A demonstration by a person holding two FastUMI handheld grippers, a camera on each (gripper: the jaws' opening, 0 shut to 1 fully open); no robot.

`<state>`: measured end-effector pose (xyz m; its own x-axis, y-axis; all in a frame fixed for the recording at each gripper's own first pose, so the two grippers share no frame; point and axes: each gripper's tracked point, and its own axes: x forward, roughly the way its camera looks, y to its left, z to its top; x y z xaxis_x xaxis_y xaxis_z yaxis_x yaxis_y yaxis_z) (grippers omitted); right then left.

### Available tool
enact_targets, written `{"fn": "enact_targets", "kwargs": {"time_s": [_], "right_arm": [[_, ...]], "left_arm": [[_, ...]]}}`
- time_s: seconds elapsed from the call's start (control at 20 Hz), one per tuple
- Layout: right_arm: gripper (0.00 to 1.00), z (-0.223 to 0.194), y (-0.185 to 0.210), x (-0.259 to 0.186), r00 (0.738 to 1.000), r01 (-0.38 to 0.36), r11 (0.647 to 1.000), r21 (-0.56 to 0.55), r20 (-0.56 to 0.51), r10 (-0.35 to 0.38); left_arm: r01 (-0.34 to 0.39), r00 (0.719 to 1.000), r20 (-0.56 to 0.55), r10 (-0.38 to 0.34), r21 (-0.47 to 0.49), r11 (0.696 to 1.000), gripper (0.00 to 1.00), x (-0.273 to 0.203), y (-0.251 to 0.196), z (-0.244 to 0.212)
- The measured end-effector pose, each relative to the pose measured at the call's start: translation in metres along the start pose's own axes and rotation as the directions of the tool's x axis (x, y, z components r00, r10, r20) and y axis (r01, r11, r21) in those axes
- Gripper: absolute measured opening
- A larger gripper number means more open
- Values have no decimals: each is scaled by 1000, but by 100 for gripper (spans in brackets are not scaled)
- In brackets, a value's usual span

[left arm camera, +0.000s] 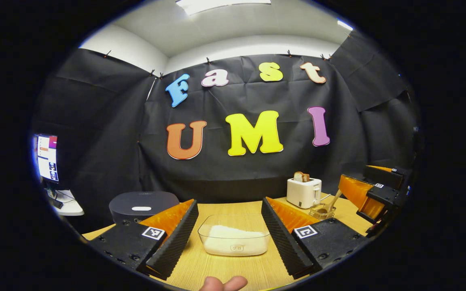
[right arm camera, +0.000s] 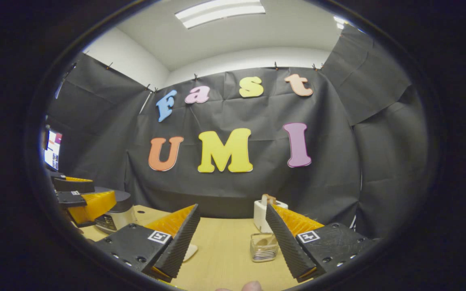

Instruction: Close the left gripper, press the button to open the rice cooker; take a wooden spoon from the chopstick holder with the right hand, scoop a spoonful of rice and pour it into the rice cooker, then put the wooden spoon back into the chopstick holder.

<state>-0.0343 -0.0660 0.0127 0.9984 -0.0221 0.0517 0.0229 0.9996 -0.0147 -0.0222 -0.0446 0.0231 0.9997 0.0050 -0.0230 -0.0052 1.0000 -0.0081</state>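
Note:
My left gripper [left arm camera: 229, 201] is open, low over the table, its fingers framing a clear container of white rice [left arm camera: 235, 238]. The dark rice cooker [left arm camera: 144, 206] stands back left with its lid down. A clear chopstick holder [left arm camera: 322, 211] holds the wooden spoon [left arm camera: 335, 198], whose handle leans right. In the right gripper view, my right gripper [right arm camera: 232, 206] is open and holds nothing. The chopstick holder [right arm camera: 264, 247] stands just ahead, by its right finger. The rice cooker [right arm camera: 113, 214] is at far left, partly hidden by the left gripper [right arm camera: 83, 198].
A white toaster [left arm camera: 303, 192] with bread in it stands behind the chopstick holder, and it is also in the right gripper view [right arm camera: 261, 216]. The right gripper [left arm camera: 372, 194] hangs at the table's right. A monitor [left arm camera: 47, 157] is at far left. The wooden table [left arm camera: 257, 270] ends at the cloth wall.

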Motion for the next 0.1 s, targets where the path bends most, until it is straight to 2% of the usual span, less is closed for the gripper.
{"fn": "enact_targets", "kwargs": {"time_s": [0.1], "right_arm": [[97, -2, 2, 0, 1000, -2, 1000, 0, -3, 2]], "left_arm": [[12, 1000, 1, -12, -1, 1000, 100, -1, -2, 0]]}}
